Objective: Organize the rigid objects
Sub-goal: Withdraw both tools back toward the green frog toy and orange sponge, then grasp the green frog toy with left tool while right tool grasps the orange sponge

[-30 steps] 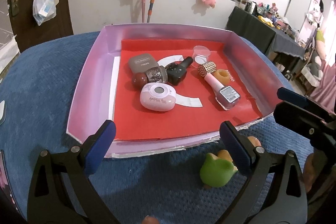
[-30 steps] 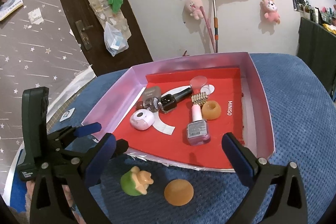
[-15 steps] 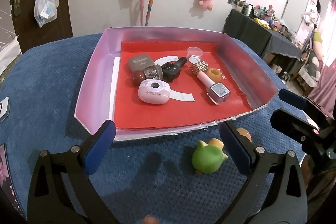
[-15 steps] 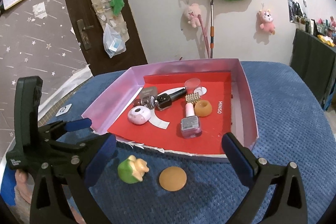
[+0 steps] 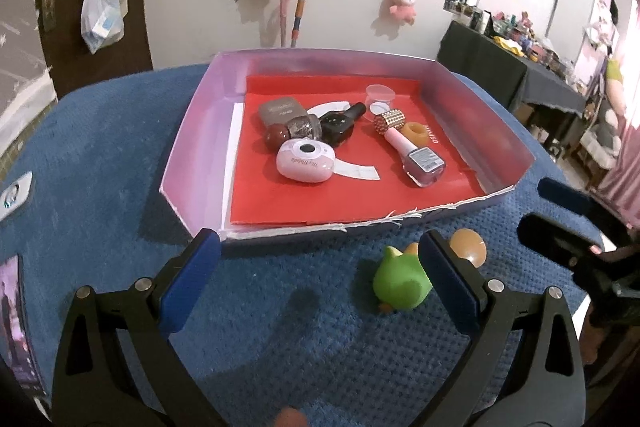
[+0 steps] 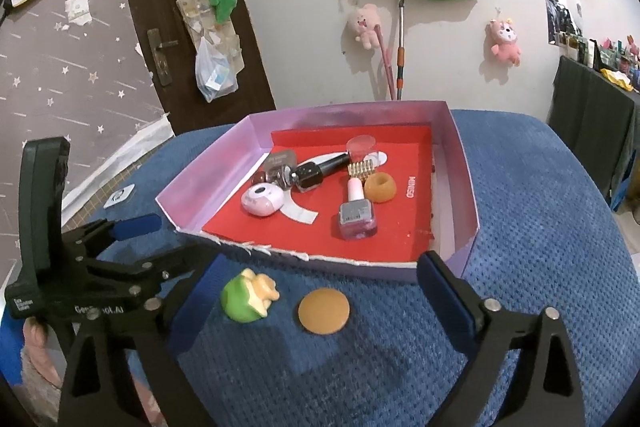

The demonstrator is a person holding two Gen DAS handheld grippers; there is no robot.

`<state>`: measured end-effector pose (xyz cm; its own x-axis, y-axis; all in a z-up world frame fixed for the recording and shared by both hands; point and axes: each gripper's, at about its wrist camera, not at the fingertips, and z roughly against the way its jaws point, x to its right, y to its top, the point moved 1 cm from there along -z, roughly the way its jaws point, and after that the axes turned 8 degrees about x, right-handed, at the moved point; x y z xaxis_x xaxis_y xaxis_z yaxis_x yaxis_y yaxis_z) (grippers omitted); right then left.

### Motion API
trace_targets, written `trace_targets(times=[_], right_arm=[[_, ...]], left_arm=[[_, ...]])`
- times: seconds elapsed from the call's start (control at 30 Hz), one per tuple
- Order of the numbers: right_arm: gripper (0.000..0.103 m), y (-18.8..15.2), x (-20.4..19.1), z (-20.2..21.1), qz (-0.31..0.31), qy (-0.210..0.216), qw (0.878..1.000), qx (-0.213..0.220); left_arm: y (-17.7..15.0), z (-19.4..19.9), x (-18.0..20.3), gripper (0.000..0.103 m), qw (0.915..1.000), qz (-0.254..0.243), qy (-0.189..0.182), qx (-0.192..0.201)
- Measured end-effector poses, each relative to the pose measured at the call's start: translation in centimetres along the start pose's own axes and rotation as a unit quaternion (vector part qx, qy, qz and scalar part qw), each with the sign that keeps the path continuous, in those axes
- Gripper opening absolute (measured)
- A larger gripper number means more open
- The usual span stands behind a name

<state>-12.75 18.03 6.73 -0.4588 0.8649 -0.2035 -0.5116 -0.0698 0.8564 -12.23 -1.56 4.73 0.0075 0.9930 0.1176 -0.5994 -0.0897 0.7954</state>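
Note:
A lilac box [image 5: 188, 147] [image 6: 464, 183] with a red floor sits on the blue cloth. Inside lie a pink case [image 5: 306, 161] [image 6: 262, 200], a pink nail polish bottle [image 5: 416, 155] [image 6: 357, 217], a dark bottle [image 5: 340, 125] [image 6: 316, 173], an orange ring [image 5: 416, 133] [image 6: 380, 187] and several other small items. A green toy [image 5: 400, 285] [image 6: 246, 297] and an orange disc [image 5: 468, 251] [image 6: 324, 311] lie on the cloth in front of the box. My left gripper [image 5: 318, 283] [image 6: 160, 247] is open, the toy beside its right finger. My right gripper [image 6: 320, 297] [image 5: 560, 211] is open, empty, framing the disc.
The blue cloth [image 5: 100, 155] covers the rounded surface and drops off at its edges. A small white tag [image 5: 14, 193] [image 6: 120, 195] lies at the left. A wall with plush toys and a brown door [image 6: 192, 7] stand behind. A dark table [image 5: 512, 79] stands at right.
Both grippers have drawn back from the box and risen. The box looks smaller and farther. The green toy and the disc now show more fully in front of it.

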Motion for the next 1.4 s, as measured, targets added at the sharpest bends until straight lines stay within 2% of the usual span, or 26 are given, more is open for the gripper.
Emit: trace_targets(times=[0.17,0.27,0.5,0.57,0.7,0.87,1.4], right_arm=[[0.084,-0.9,0.0,-0.1,0.005,0.001,1.000,-0.011],[0.075,-1.3,0.1,-0.2,0.002,0.000,1.000,-0.018],[0.066,-2.4,0.3,-0.6,0.000,-0.003,1.000,-0.030],[0.059,-2.7,0.4,-0.8,0.002,-0.009,0.999,-0.035],[0.053,-3.4,0.7,-1.2,0.003,-0.018,0.999,-0.044],[0.051,-4.0,0.8,-2.2,0.005,-0.014,0.998,-0.057],[0.051,-4.2,0.0,-4.9,0.031,0.014,0.995,-0.091]], left_arm=[[-0.7,0.3,-0.3,0.101,0.9998,0.014,-0.016,-0.004],[-1.1,0.6,0.0,0.099,0.9997,0.009,-0.023,-0.004],[-2.1,1.2,1.3,0.098,0.9988,-0.014,-0.048,-0.004],[-2.3,1.2,1.7,0.096,0.9985,-0.020,-0.051,-0.005],[-2.8,0.7,2.3,0.093,0.9975,-0.022,-0.065,-0.016],[-3.4,-0.4,2.7,0.085,0.9961,-0.021,-0.079,-0.034],[-4.2,-3.4,3.6,0.085,0.9945,-0.049,-0.072,-0.059]])
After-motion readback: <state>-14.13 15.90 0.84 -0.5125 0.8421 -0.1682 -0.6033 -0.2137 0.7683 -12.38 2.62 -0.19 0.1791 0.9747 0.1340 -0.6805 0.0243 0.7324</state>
